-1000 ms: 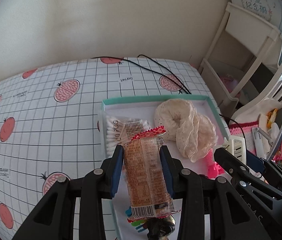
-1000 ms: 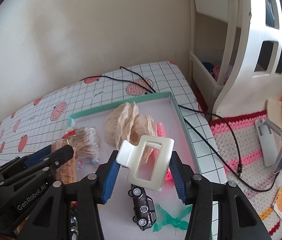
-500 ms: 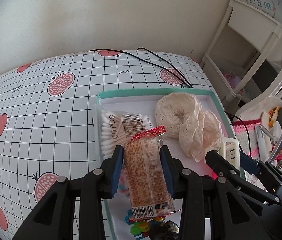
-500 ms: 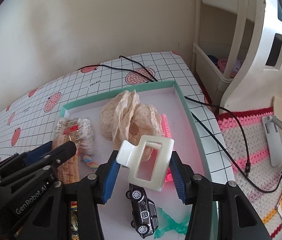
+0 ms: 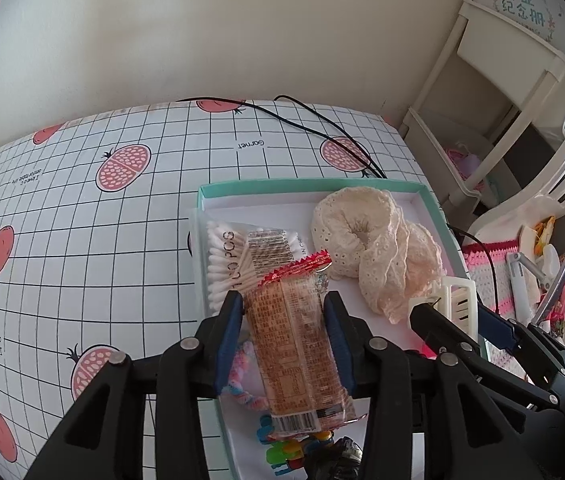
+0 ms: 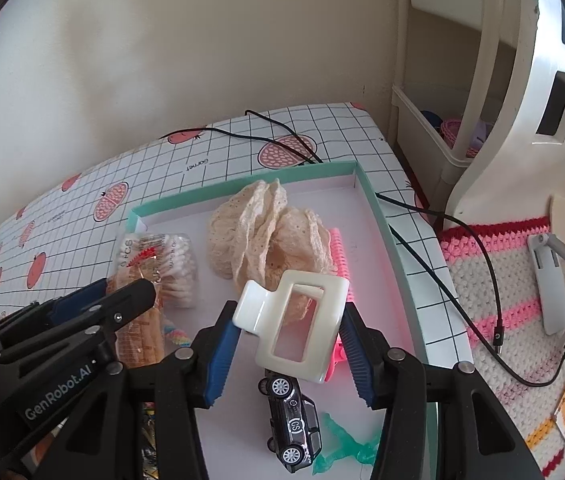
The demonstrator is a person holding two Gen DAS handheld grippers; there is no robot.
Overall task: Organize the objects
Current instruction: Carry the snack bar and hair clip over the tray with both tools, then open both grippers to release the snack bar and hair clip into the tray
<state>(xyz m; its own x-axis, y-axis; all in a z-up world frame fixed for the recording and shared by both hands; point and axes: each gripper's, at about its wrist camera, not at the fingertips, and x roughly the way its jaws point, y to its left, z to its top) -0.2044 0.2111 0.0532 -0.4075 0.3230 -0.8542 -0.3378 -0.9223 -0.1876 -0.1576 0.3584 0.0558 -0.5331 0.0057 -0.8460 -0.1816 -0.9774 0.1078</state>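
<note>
Left gripper [image 5: 285,307]: black frame, blue pads, clamped on an orange snack packet in clear wrap with red crimped ends [image 5: 297,344], lower centre of the left view.
Right gripper [image 6: 288,330]: pads pressed on a glossy cream rectangular plastic hair claw clip [image 6: 292,331], held over the tray at lower centre of the right view.
Change since earlier: both views have pulled back and higher; the mint-rimmed white shallow tray [image 5: 306,187] shows more of its floor, and both grips are unchanged.
Tray contents: clear bag of cotton swabs [image 5: 228,258] at left, cream lace scrunchie [image 5: 366,240] at right, pink comb [image 6: 340,254], black toy car [image 6: 292,420], green plastic bit [image 6: 342,446].
Writing: swab bag "100 PCS"; gridded pomegranate tablecloth [image 5: 82,248] "Garnet"; left gripper body, in the right view, "GenRobot.AI"; car roof "CS".
</note>
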